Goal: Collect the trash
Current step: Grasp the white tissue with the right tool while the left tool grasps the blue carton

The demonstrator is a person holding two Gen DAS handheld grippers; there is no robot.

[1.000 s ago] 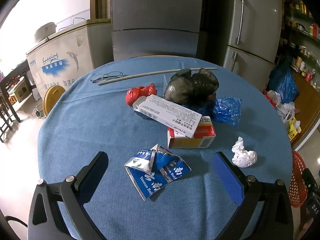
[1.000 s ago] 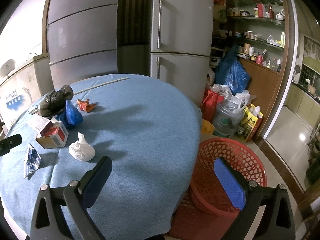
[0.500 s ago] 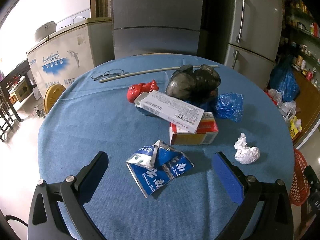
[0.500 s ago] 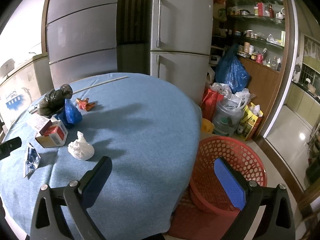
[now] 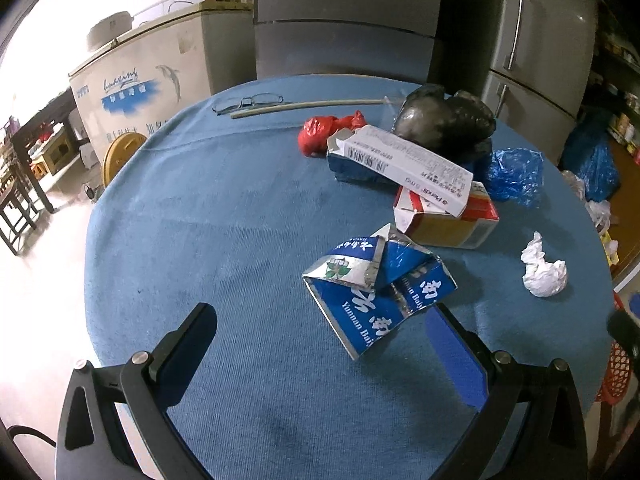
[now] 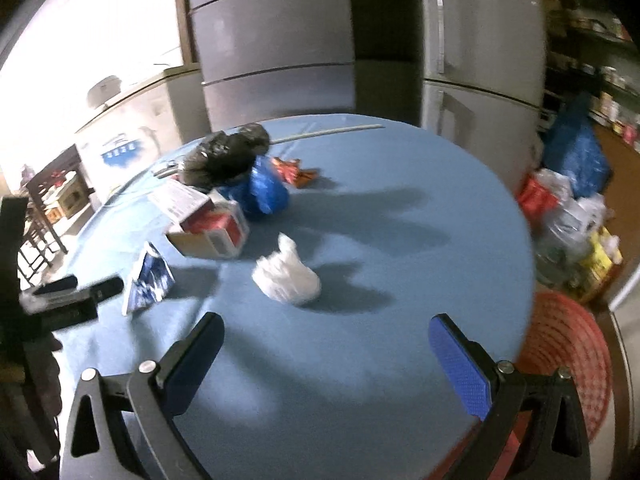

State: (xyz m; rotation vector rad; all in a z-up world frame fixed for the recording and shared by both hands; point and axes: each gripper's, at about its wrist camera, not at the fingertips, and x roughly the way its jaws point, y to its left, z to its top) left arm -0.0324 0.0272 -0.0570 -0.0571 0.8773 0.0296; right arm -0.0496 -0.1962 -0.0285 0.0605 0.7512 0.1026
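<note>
"Yunnan Bai…" on blue carton (image 5: 378,296)

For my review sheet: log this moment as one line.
left gripper open, near blue carton | right gripper open, facing white wad | basket beside table

The bench (image 5: 224,240) wears a soft, ribbed blue cloth. The flat blue carton (image 5: 376,292) is shiny, with silver foil inside. The white ball (image 5: 544,270) is crinkly paper. The black bag (image 5: 444,120) is glossy plastic. The two boxes (image 5: 444,216) are smooth card. The fridge doors (image 6: 480,40) look like dull metal.
</note>
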